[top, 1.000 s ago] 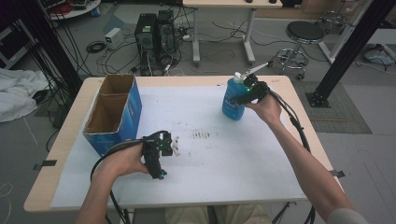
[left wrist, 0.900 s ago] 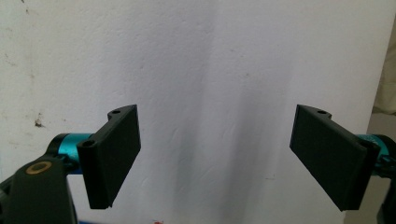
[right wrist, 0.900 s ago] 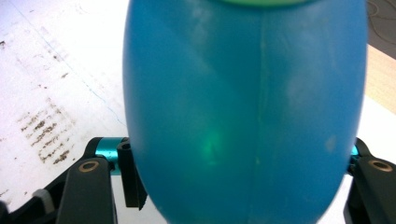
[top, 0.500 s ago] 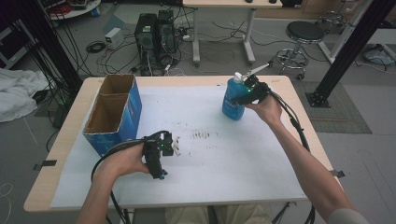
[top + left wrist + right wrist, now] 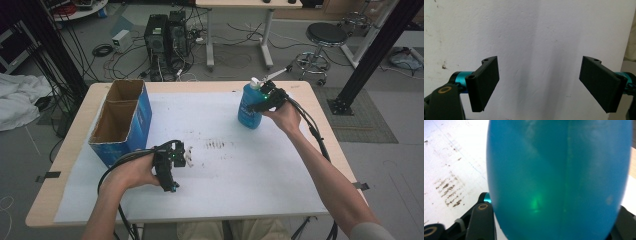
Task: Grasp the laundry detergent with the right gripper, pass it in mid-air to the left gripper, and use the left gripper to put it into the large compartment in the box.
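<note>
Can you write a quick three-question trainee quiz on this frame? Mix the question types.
1. True or false: the left gripper is clamped on something.
2. Multiple choice: the blue bottle stands A) inside the cardboard box, B) on the white sheet near the table's far right, C) on the floor.
3. Fill in: the right gripper is at the ____.

Key:
1. False. In the left gripper view its jaws stand wide apart over bare sheet.
2. B.
3. Bottle. Its blue body sits between the jaws in the right gripper view; whether they press it, I cannot tell.
</note>
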Demonstrator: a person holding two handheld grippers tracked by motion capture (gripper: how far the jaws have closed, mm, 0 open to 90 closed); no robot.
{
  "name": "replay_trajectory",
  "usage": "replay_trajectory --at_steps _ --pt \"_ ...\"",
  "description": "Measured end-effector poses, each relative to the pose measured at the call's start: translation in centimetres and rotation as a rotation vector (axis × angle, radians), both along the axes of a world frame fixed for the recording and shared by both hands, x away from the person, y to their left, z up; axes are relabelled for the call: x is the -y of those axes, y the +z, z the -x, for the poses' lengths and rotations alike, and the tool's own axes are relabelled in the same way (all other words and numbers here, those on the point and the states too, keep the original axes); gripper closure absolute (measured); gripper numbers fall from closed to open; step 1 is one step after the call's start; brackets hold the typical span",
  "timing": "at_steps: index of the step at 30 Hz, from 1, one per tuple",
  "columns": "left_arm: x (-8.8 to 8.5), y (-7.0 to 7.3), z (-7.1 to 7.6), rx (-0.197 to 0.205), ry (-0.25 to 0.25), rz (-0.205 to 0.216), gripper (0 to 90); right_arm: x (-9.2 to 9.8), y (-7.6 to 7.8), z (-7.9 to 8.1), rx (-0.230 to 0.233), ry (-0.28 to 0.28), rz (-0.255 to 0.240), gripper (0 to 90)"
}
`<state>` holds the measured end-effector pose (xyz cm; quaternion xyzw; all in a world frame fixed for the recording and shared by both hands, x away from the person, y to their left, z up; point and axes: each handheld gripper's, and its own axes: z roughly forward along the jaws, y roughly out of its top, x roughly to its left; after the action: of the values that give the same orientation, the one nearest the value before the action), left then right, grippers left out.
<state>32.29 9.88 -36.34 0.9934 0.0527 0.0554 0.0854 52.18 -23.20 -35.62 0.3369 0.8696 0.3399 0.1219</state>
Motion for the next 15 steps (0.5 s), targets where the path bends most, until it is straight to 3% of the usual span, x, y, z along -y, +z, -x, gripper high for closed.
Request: replay_trajectory --at_steps 15 --pt "0.02 0.53 -0.27 0.009 0.009 0.008 16.2 0.11 -0.02 0.0 -0.002 0.016 -0.011 46.9"
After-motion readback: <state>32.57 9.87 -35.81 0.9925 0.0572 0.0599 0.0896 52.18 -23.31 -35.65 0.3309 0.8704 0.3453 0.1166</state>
